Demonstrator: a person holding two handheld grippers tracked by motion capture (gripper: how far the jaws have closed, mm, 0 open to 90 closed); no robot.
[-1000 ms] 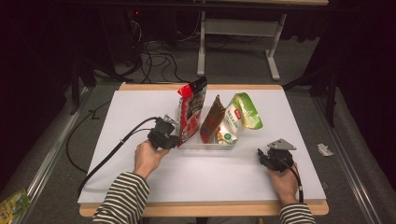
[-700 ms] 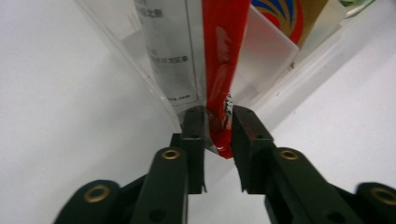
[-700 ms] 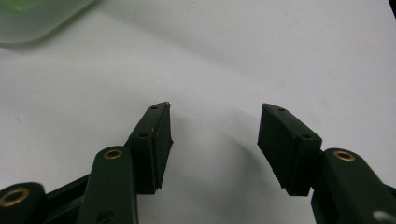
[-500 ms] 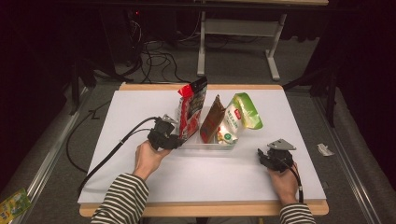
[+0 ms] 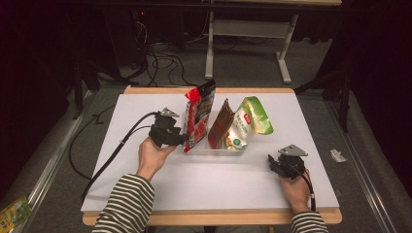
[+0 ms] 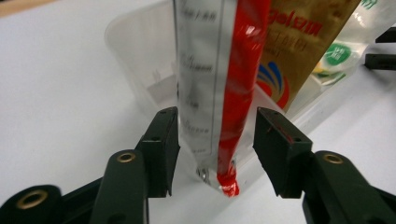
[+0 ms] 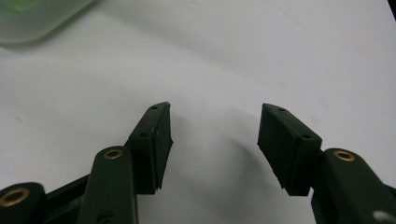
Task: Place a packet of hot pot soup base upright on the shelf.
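While the left gripper [image 5: 187, 139] sits at the near left corner of the clear plastic bin [image 5: 214, 150], we note its jaws have just been opening — the red snack bag [image 6: 240, 79] stands between them, but the right pad shows a clear gap to the bag, and the left pad sits just beside its silver back without visibly pressing. We read the jaws as apart, the bag released. In the high view the red snack bag [image 5: 199, 114] stands upright at the left end of the bin, its top leaning slightly to the right.

Beside it, in the same bin, we see a brown-gold pouch [image 5: 219, 127] standing on edge, then a green-and-white bag [image 5: 250, 124] tilted out to the right. The bin rests near the middle of the white table [image 5: 145, 194].

Our right gripper [image 5: 273, 162] rests well apart from the bin, toward the near right of the table, held low in the right hand [image 5: 294, 187]. In the right gripper view its jaws stand apart with nothing between them — bare white tabletop under the pads [image 7: 159, 140]. A black cable [image 5: 111, 155] trails from the left gripper off the table's left edge.
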